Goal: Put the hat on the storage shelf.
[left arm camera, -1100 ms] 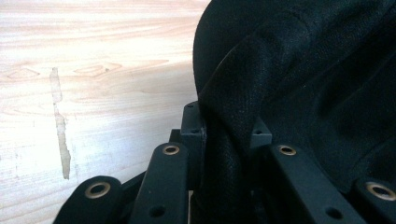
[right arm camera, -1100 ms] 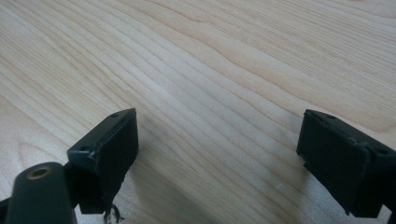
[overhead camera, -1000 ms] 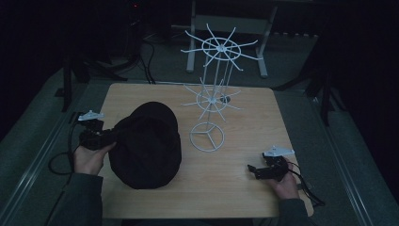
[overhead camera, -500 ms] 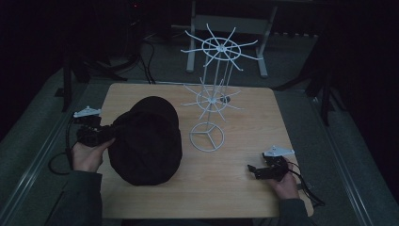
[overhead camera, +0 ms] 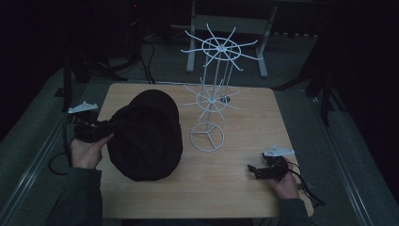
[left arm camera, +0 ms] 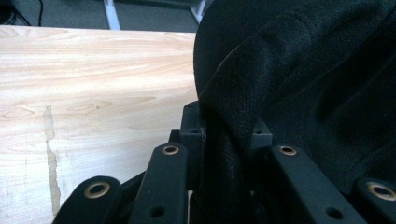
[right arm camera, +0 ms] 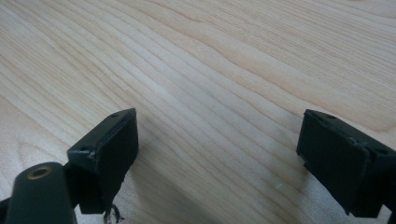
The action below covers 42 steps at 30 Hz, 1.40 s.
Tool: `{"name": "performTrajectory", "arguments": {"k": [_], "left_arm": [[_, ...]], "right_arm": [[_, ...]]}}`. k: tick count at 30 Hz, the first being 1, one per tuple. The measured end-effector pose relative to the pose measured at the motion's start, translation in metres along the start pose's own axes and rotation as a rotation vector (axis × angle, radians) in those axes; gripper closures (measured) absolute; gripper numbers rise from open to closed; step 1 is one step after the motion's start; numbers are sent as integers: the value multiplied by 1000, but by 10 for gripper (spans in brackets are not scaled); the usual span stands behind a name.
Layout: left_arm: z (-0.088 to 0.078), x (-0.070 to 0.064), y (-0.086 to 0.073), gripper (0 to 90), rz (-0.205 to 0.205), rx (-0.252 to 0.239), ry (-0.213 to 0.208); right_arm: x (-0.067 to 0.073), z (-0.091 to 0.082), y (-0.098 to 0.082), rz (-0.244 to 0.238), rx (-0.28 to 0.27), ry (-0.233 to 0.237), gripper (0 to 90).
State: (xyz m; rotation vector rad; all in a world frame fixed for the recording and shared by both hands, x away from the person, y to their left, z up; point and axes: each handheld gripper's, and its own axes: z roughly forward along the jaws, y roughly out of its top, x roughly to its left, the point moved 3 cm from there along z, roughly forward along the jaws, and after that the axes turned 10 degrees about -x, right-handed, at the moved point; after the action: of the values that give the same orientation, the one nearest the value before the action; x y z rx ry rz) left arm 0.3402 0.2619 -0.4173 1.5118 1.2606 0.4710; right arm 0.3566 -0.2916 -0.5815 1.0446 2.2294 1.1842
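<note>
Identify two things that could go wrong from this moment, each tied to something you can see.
The left gripper pinches only an edge fold of the black fabric cap, so the cap may slip free if lifted. The white wire rack stands close beside the cap; swinging it across could snag a thin prong or tip the rack.

Obstacles: white wire rack [overhead camera: 209, 101], upright at worktop [overhead camera: 244, 183] centre; black hat [overhead camera: 147, 136], just left of its ring base. Free passage: bare worktop along right side and front edge.
</note>
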Motion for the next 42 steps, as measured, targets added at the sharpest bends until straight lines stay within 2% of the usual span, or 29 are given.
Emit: {"name": "performTrajectory", "arguments": {"k": [27,42], "left_arm": [[-6,-7,25,764,-37,-79,-10],[-8,-11,39,760,-64,-126,-34]], "right_arm": [[0,0,0,0,1,0,125],[0,0,0,1,-1,0,125]]}}
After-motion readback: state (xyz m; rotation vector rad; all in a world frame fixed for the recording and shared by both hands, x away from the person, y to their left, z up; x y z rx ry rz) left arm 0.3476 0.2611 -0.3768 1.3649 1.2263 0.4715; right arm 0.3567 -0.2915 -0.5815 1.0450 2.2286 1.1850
